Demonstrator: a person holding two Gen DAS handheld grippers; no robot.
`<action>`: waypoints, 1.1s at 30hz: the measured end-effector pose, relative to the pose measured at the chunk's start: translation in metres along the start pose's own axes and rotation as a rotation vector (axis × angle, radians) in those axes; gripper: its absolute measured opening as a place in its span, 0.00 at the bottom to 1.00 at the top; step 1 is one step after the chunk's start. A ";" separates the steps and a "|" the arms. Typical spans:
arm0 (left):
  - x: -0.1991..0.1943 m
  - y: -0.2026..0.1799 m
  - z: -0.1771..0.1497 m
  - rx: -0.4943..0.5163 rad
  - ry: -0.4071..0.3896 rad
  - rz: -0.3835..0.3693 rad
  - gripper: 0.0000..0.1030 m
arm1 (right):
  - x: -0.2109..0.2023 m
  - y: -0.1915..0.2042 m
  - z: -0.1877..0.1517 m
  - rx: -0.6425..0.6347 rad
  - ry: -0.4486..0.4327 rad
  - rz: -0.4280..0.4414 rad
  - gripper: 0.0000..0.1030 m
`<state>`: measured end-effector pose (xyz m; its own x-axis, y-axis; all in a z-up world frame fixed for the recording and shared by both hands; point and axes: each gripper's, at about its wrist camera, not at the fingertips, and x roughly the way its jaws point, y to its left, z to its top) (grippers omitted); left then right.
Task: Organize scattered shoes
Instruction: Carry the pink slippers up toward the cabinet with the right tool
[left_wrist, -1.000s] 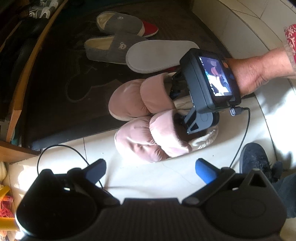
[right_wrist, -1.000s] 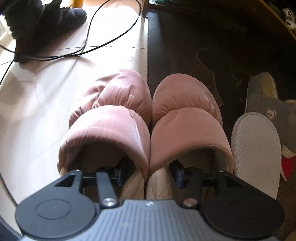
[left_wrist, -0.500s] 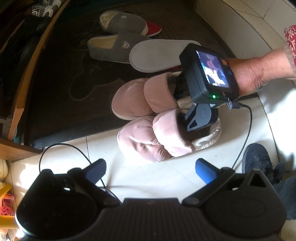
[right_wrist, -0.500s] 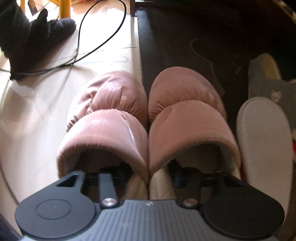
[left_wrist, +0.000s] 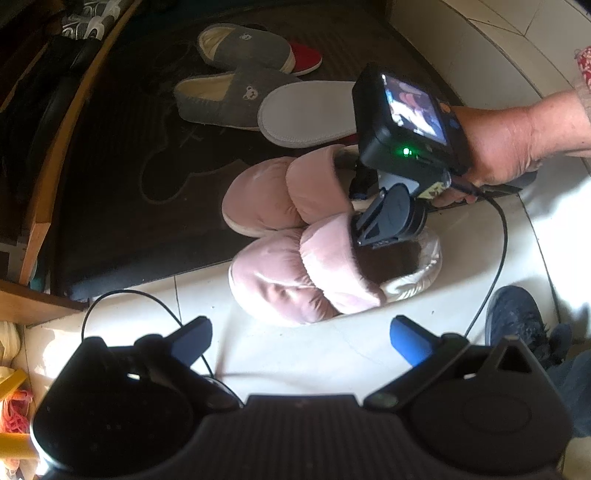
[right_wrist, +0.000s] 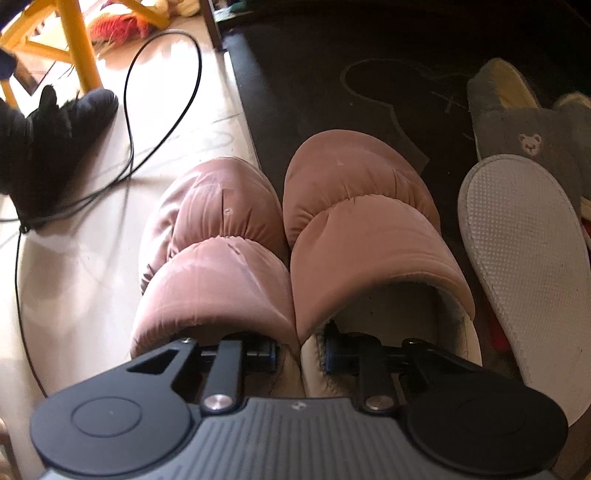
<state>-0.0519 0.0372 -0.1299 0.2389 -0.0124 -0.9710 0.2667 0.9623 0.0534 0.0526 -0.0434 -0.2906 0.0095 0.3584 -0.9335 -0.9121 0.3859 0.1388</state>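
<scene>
Right tongs are closing on the touching inner walls of two pink slippers – seemingly pinched already – straddling the dark mat's edge; left tongs gape wide, empty.

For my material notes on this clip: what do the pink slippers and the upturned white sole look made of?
Pink slippers: a smooth, faintly glossy padded fabric, likely satin or nylon, judging by the puffy quilted folds and sheen; the lining looks cream and fleecy. White sole: probably foam or rubber, matte, with a dotted grip texture.
</scene>
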 end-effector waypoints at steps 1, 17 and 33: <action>0.000 0.000 0.000 -0.001 -0.001 0.000 1.00 | -0.002 -0.002 0.001 0.024 -0.007 0.009 0.20; -0.005 0.013 -0.004 -0.038 0.000 -0.006 1.00 | 0.013 0.010 -0.016 -0.007 -0.018 -0.070 0.33; -0.002 0.013 -0.005 -0.021 0.011 0.008 1.00 | 0.009 0.000 -0.006 0.051 -0.005 -0.046 0.22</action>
<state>-0.0537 0.0515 -0.1285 0.2307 -0.0014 -0.9730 0.2447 0.9679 0.0566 0.0498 -0.0453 -0.3014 0.0529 0.3430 -0.9378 -0.8885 0.4449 0.1126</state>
